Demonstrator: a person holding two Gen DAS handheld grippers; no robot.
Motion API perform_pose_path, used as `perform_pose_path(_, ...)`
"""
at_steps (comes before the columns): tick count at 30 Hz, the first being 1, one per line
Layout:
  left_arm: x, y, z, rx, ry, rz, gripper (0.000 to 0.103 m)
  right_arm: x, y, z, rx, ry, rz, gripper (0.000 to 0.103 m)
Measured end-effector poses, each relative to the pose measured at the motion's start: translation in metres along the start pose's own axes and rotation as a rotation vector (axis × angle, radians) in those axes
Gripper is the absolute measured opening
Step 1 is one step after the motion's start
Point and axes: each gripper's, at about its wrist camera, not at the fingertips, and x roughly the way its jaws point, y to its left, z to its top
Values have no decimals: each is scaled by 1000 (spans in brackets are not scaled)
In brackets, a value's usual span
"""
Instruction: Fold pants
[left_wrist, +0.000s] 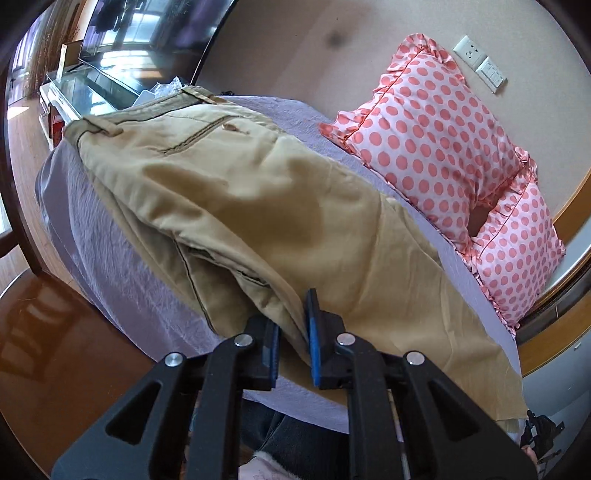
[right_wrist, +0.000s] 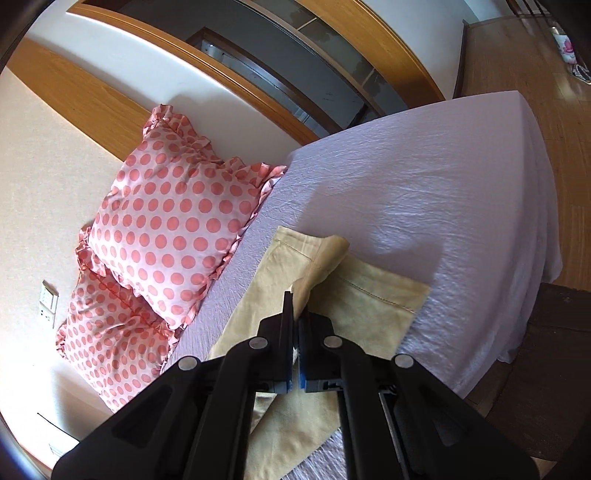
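Note:
Khaki pants (left_wrist: 258, 206) lie along the lavender bed (left_wrist: 118, 258), waistband and back pocket at the far end. My left gripper (left_wrist: 293, 332) is shut on a fold of the pants' near edge at mid-leg. In the right wrist view the leg hems (right_wrist: 369, 299) lie on the bed (right_wrist: 424, 184). My right gripper (right_wrist: 295, 317) is shut on the upper leg's hem end, which is lifted and curled over the lower leg. The right gripper also shows in the left wrist view (left_wrist: 541, 439) at the hem end.
Two pink polka-dot pillows (left_wrist: 436, 140) (right_wrist: 166, 229) lean against the wall beside the pants. A glass-topped TV stand (left_wrist: 92, 92) stands past the bed's far end. Wooden floor (right_wrist: 554, 110) surrounds the bed. A wall socket (left_wrist: 471, 51) sits above the pillows.

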Motion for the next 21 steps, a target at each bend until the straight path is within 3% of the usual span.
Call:
perform_pose_path(12, -9, 4, 9, 33, -10, -71, 13, -17, -16, -12, 20, 7, -46, 2)
perform_pose_path(16, -6, 5, 7, 51, 5, -65, 17, -20, -15, -16, -15, 5, -108, 3)
perform_pose_path(17, -5, 6, 6, 51, 6, -60, 19, -22, -13, -16, -31, -7, -140, 5)
perform_pose_path(18, -6, 7, 5, 49, 3, -59, 26, -25, -11, -15, -43, -27, -177, 15)
perform_pose_path(19, -7, 9, 4, 48, -4, -69, 33, -28, -10, -13, -52, -46, -205, 36)
perform_pose_path(21, -12, 11, 1, 45, -27, -89, 40, -32, -9, -10, -67, -80, -216, 52)
